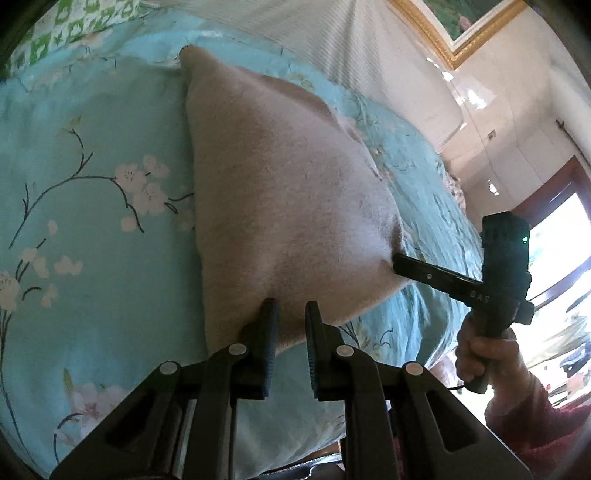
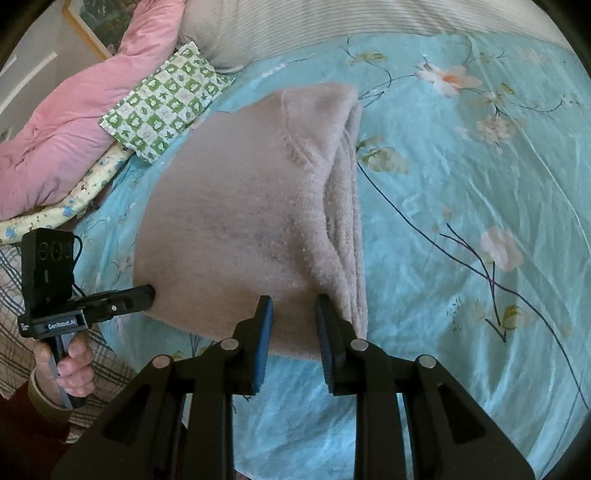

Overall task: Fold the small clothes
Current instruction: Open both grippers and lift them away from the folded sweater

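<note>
A pinkish-beige knitted garment [image 1: 280,192] lies folded on a light blue floral bedspread [image 1: 92,221]; it also shows in the right wrist view [image 2: 240,221], with stacked folded edges along its right side. My left gripper [image 1: 291,314] is at the garment's near edge, its jaws slightly apart with the cloth edge between them. My right gripper [image 2: 293,310] is at the near right corner, jaws likewise slightly apart over the cloth. Each gripper shows in the other's view: the right one [image 1: 402,264] and the left one [image 2: 146,295] both touch the garment's edge.
A pink quilt [image 2: 62,122] and a green-checked cloth [image 2: 166,99] lie at the far left of the bed. A striped pillow [image 2: 332,18] lies at the head. A framed picture [image 1: 465,26], walls and a bright window [image 1: 561,258] show beyond the bed.
</note>
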The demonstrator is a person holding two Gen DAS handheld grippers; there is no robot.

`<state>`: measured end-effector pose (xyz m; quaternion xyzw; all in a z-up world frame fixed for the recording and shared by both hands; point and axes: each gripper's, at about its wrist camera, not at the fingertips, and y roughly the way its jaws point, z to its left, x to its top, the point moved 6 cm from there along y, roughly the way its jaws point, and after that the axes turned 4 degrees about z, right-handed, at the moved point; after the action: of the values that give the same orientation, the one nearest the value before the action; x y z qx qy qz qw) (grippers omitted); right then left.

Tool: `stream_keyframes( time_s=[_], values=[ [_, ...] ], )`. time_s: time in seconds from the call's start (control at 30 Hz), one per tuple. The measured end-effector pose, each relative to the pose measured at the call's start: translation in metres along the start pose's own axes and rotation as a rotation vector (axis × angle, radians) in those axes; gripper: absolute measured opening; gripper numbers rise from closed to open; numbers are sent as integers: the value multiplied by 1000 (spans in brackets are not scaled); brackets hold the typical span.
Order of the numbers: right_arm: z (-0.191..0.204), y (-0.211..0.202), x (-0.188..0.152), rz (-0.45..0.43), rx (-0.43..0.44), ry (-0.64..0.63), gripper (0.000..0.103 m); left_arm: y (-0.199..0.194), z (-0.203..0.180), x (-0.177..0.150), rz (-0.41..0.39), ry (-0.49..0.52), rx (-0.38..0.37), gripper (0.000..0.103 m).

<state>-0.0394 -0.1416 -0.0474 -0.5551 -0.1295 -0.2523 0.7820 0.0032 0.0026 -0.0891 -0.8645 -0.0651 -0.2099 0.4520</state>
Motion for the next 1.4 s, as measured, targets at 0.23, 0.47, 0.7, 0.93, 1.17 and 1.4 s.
stream_keyframes(
  time_s=[0.23,0.47,0.7,0.93,1.17,1.4],
  values=[
    [1,-24,-6,-39,2,44,27,-18,-17,-6,-48,-2,45,37],
    [8,-43,-22,-74,-8,43,43,-33,-26,-25,-85,-3,131,48],
    [20,-50,-42,-90,-29,15,47,-39,-23,-47,-94,1,213,55],
    [31,-49,-70,-73,-54,-25,62,-48,-16,-72,-103,-22,250,64],
    [42,-45,-94,-42,-85,-73,74,-49,-17,-84,-102,15,344,75],
    [51,-56,-86,-82,-98,-108,80,-64,-29,-75,-156,111,442,83]
  ],
)
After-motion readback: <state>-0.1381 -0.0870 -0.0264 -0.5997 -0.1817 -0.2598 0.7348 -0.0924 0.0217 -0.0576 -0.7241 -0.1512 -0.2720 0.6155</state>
